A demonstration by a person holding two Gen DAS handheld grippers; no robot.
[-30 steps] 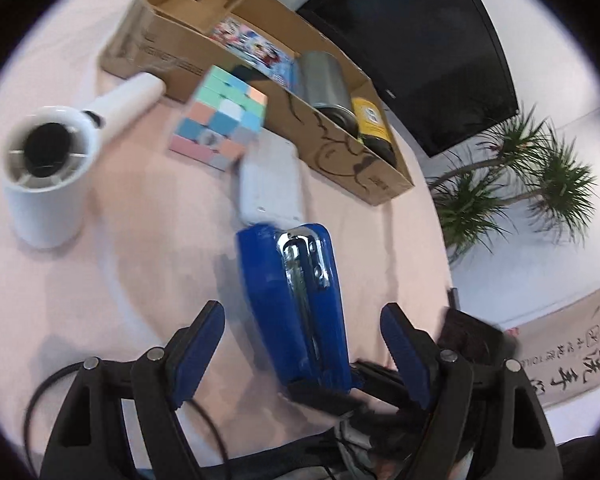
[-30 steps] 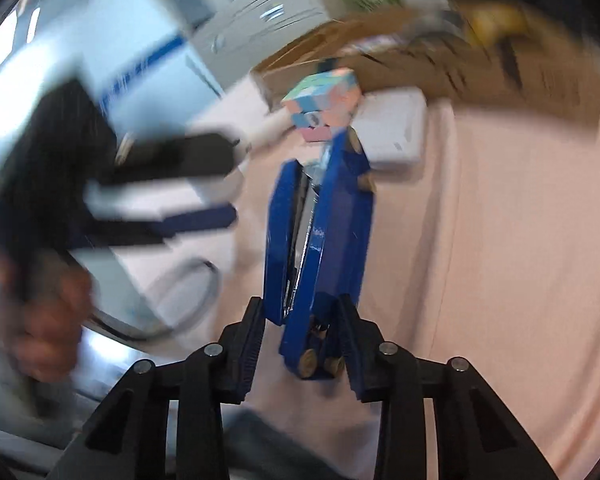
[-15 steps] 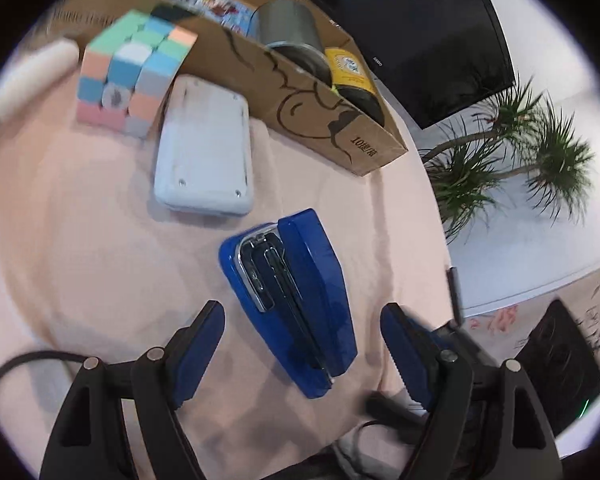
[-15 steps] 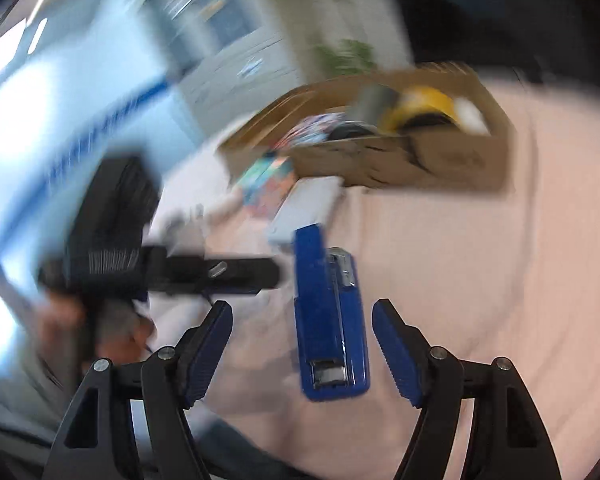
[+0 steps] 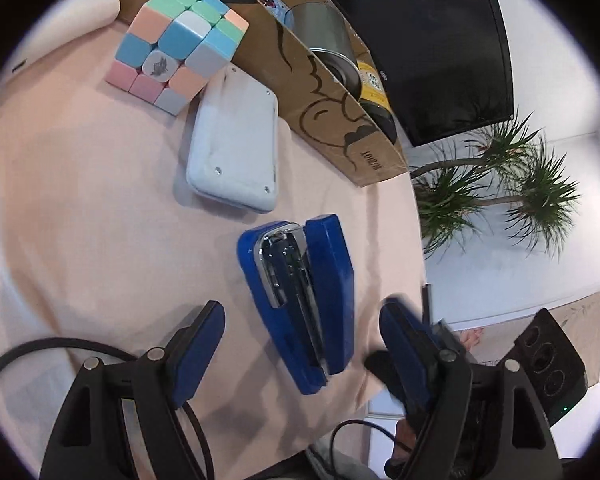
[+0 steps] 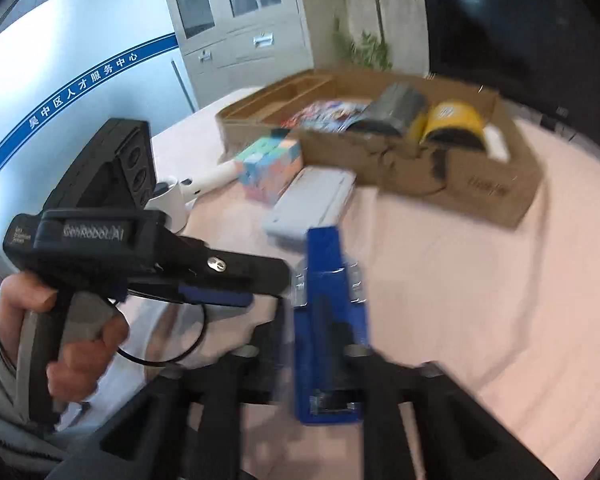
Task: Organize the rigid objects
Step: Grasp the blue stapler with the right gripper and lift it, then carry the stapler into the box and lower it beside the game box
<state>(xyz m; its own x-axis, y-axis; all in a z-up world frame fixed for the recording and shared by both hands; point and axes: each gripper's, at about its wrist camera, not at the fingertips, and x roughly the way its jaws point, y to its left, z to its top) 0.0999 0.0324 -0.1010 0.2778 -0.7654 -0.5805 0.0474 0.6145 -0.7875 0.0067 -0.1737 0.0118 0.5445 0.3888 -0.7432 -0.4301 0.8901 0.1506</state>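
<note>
Right wrist view shows the cardboard box (image 6: pixel 488 190) at the far side of the counter (image 6: pixel 480 300), holding a grey can (image 6: pixel 396 110), a yellow-labelled tin (image 6: pixel 454 124) and a colourful printed pack (image 6: pixel 328 114), with an empty-looking cardboard insert at its far end. Just beside the box wall stand the pastel puzzle cube (image 5: pixel 178 46) and a white flat device (image 5: pixel 236 152), the two nearly touching. A white handled appliance (image 6: pixel 192 184) lies beyond the cube. The blue stapler (image 5: pixel 300 300) lies on its side on the pink cloth, nearer than the white device. The left gripper (image 5: pixel 302 352) has its fingers wide, one either side of the stapler's near end without touching it. The right gripper (image 6: pixel 320 364) is motion-blurred around the stapler's rear; I cannot tell whether its fingers grip it.
</note>
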